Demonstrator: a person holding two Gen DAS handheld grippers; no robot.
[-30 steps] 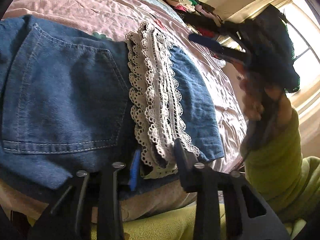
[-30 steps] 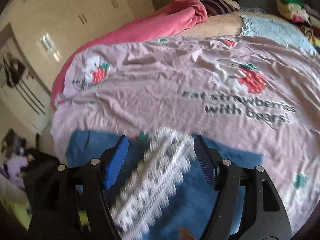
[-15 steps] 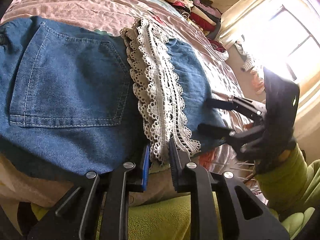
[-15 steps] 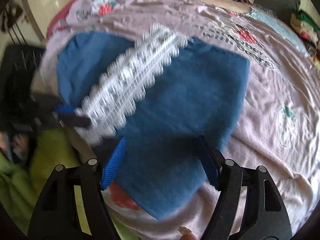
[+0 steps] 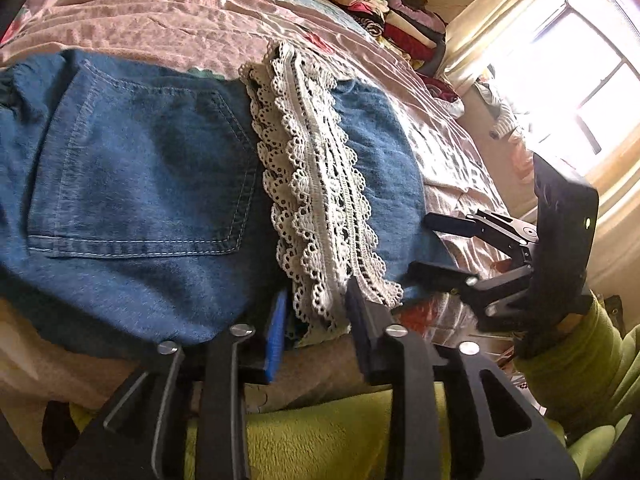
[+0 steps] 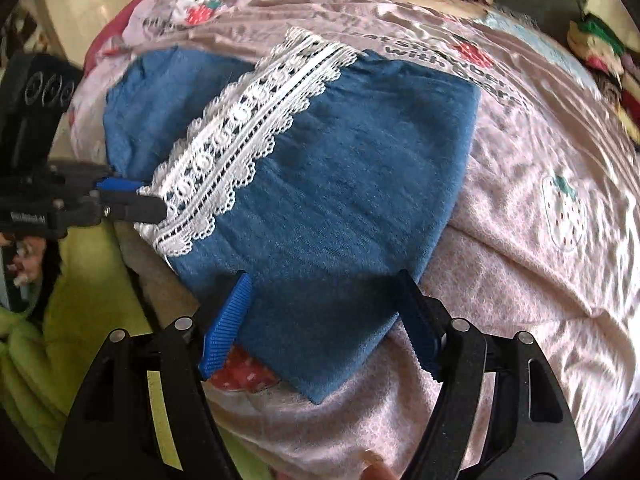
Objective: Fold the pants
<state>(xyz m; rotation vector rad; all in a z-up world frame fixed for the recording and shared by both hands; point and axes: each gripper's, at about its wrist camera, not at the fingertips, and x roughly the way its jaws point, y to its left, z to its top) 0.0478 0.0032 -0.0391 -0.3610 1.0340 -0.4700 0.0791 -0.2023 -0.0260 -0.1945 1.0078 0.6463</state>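
The pants (image 5: 132, 184) lie folded on the near edge of the bed (image 5: 168, 20), denim with a back pocket up on the left part and a band of white lace (image 5: 316, 184) running from far to near across the middle; to the right of the lace a smaller denim flap ends near the bed's corner. The left hand-held gripper (image 5: 316, 320) sits at the near end of the lace, its jaws narrow with the lace hem between them; in the right wrist view they look closed on that hem, so I judge it is pinching the lace. The right hand-held gripper (image 6: 324, 316) hovers with jaws wide, straddling the near corner of the denim flap without pinching it. The fold looks far along, with perhaps one more tuck or a smoothing to come. The risks from here: the lace is thin and open-worked, so a pull by the left gripper could slip off or stretch it instead of moving the denim beneath. If the right gripper closes on only the top layer, the stacked layers could slide apart. The bundle also overhangs the bed's edge and could drag off toward the person's green clothing (image 5: 320, 440).
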